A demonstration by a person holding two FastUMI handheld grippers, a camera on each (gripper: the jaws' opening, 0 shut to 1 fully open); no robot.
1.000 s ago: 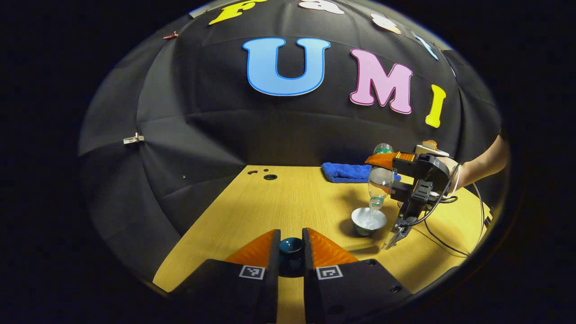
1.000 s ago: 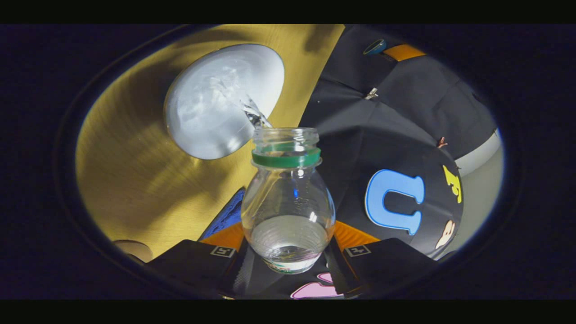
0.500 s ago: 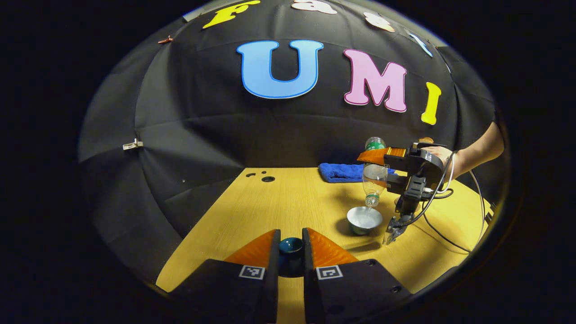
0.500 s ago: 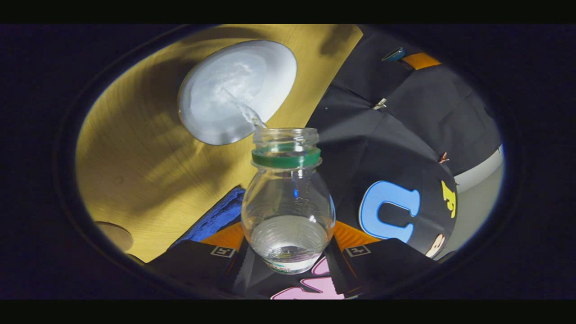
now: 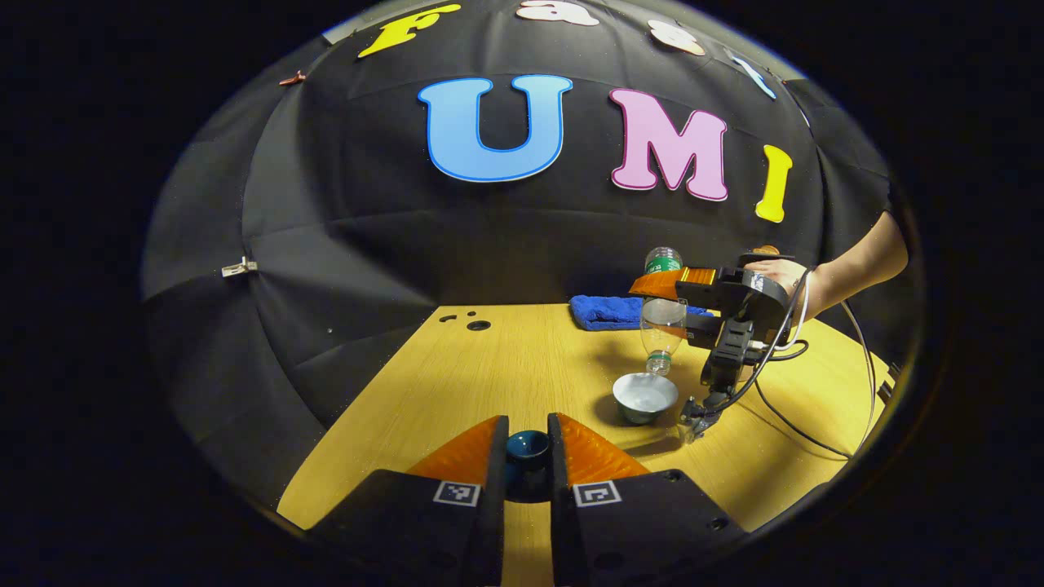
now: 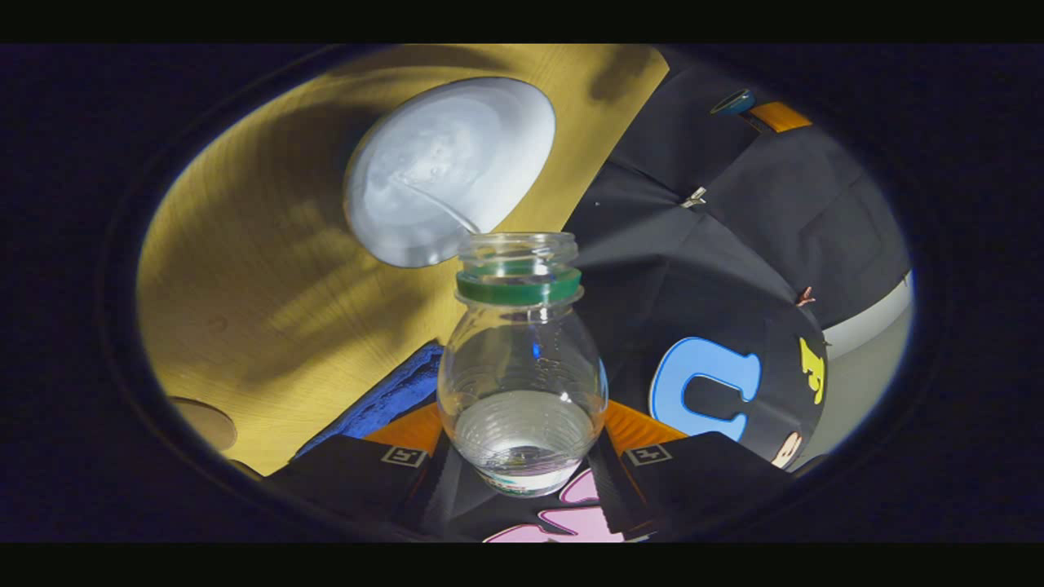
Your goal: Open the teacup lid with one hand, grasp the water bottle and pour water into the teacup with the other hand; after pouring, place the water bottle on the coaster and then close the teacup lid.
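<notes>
My left gripper (image 5: 527,448) is shut on the dark teal teacup lid (image 5: 527,446), held above the near part of the wooden table (image 5: 506,367). The white teacup (image 5: 644,396) stands open farther right. My right gripper (image 5: 661,285) holds the clear water bottle (image 5: 659,322) neck-down over the cup. In the right gripper view my right gripper (image 6: 522,456) is shut on the water bottle (image 6: 522,367), whose open mouth with a green ring hangs over the teacup (image 6: 444,167). A thin stream runs into the water-filled cup.
A blue cloth (image 5: 608,311) lies at the table's back edge behind the cup. A round tan coaster (image 6: 204,424) sits on the table in the right gripper view. A person's forearm (image 5: 856,273) and a black cable (image 5: 799,416) lie at the right. Small holes (image 5: 478,324) mark the back left.
The stream from the bottle has thinned from a splashing pour to a fine thread. The bottle has lifted a little from the cup. My left gripper with the lid has hardly moved.
</notes>
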